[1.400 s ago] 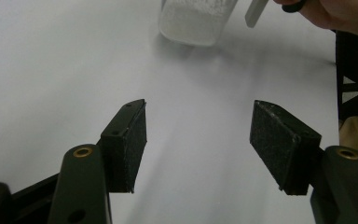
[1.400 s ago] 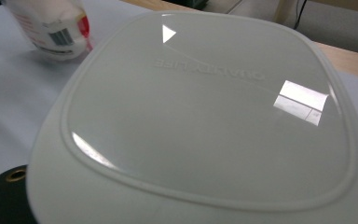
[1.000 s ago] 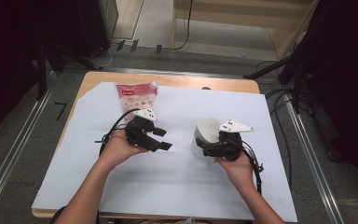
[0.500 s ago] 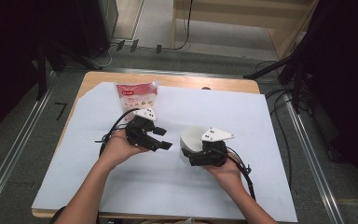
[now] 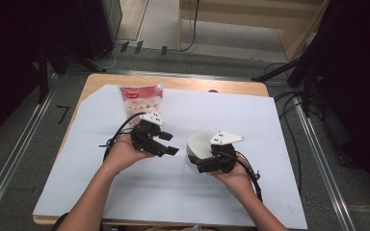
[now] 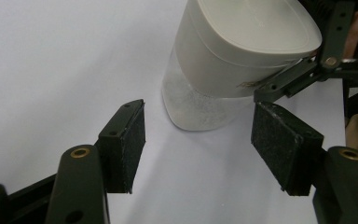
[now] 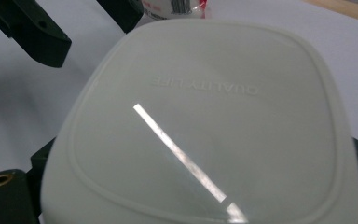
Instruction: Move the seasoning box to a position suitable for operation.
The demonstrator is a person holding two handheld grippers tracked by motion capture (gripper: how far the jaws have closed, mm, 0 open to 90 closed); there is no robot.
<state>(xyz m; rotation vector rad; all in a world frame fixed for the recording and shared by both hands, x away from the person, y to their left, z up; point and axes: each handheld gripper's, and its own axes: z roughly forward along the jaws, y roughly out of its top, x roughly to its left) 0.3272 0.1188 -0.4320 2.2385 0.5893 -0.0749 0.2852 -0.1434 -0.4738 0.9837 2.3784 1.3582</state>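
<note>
Since the earlier high views the right gripper (image 5: 200,166) with its container (image 5: 198,147) has come leftward and nearer the person, from the right half of the desk (image 5: 279,192) toward the middle, closing the gap to the left gripper (image 5: 170,143). The left gripper has kept its place, and the red-and-white snack bag (image 5: 142,98) lies unmoved at the far left of the white sheet.

The high view places the bag far and left, the left gripper just near of it, and the container right of that gripper, near the desk's centre. The left gripper view adds what the high view is too small to give: the container (image 6: 242,56) has a clear lower body under a pale off-white lid, it leans, and one black jaw of the right gripper lies against its lid edge. The right gripper view looks straight onto the lid (image 7: 214,135), where raised lettering and a bright streak of reflected light show.

The left gripper's jaws stand released and wide apart, with nothing between their pads (image 6: 133,149); the container sits just beyond them, apart. The right gripper's jaws flank the container on both sides and grasp it, and they have just been opening slightly wider with the container between them
</note>
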